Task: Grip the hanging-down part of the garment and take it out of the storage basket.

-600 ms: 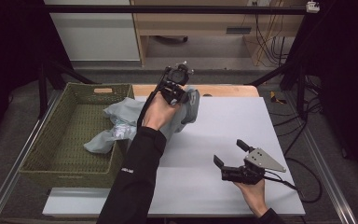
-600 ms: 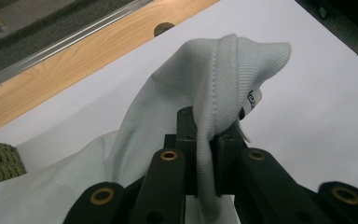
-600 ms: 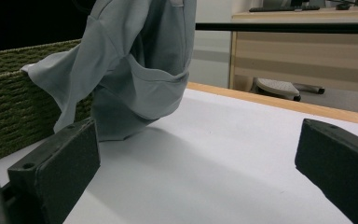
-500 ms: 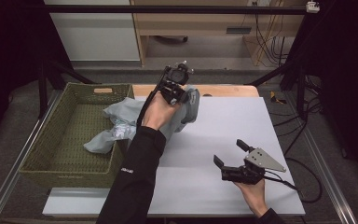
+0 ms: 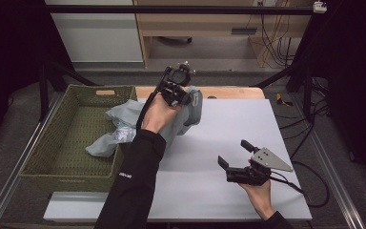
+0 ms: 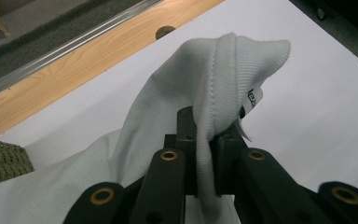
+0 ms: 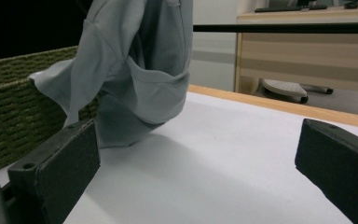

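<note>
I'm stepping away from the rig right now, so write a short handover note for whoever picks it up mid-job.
Left gripper: shut on the ribbed collar of the grey shirt, held up above the table's far edge.
Right gripper: open, holding nothing, low over the near right of the white table.
Shirt: hangs from the left gripper; its tail drapes over the rim into the green basket at the left.
Done: shirt gripped and mostly lifted out of the basket.
Left: probably pull the tail free, then lay the shirt on the table, likely with the right gripper taking a second hold.
</note>
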